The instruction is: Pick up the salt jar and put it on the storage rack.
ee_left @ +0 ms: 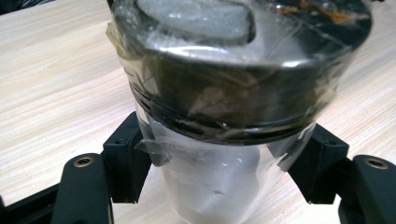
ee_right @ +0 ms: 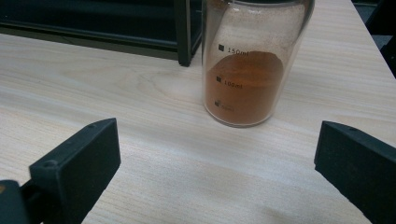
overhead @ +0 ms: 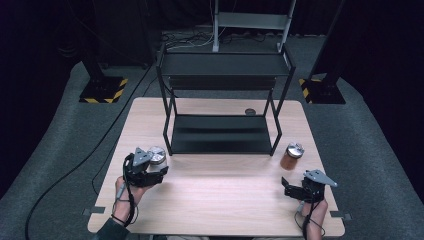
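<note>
So far, the left gripper (overhead: 161,172) clasped the white-powder glass jar (overhead: 157,156); the right gripper (overhead: 289,187) gaped before the untouched orange-powder glass jar (overhead: 291,156).

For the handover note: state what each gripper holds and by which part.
The left gripper clamps the jar of white powder by its glass body, just under the dark lid. The right gripper is open and holds nothing.

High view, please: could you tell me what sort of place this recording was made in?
Most likely a lab or studio set up for recording. A wooden table with a black shelf rack stands on grey carpet amid dark curtains, with stand bases marked in yellow and black stripes and cables on the floor.
</note>
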Demonstrator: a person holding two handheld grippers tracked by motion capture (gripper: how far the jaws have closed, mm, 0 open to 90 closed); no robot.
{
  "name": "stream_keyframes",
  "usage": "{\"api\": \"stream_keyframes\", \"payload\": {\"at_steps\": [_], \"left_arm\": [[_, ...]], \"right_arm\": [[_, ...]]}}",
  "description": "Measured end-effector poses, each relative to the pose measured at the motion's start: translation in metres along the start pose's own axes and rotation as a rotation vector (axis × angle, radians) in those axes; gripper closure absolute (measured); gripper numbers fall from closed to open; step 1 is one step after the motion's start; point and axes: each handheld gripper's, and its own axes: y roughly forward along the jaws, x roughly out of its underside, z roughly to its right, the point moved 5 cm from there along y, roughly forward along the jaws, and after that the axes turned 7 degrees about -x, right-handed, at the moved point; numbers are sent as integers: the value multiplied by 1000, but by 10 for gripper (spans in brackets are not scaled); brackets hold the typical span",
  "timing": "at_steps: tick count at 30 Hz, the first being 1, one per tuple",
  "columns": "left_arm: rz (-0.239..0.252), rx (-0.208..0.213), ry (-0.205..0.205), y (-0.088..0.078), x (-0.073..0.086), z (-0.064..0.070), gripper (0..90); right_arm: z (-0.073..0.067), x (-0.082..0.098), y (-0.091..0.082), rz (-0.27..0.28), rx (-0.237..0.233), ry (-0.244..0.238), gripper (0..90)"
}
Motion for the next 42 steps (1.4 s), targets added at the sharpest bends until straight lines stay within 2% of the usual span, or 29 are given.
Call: {"api": "stream_keyframes", "payload": {"at_steps": [17, 30, 42], "left_arm": [[-13, 51, 72, 8, -27, 12, 305], [-19, 76, 106, 14, -45, 16, 305], [-5, 94, 123, 14, -62, 18, 305]], "right_arm": [[0, 0, 0, 0, -3, -1, 0], [1, 0, 0, 1, -5, 0, 0], [1, 0, 0, 2, -5, 1, 0]]}}
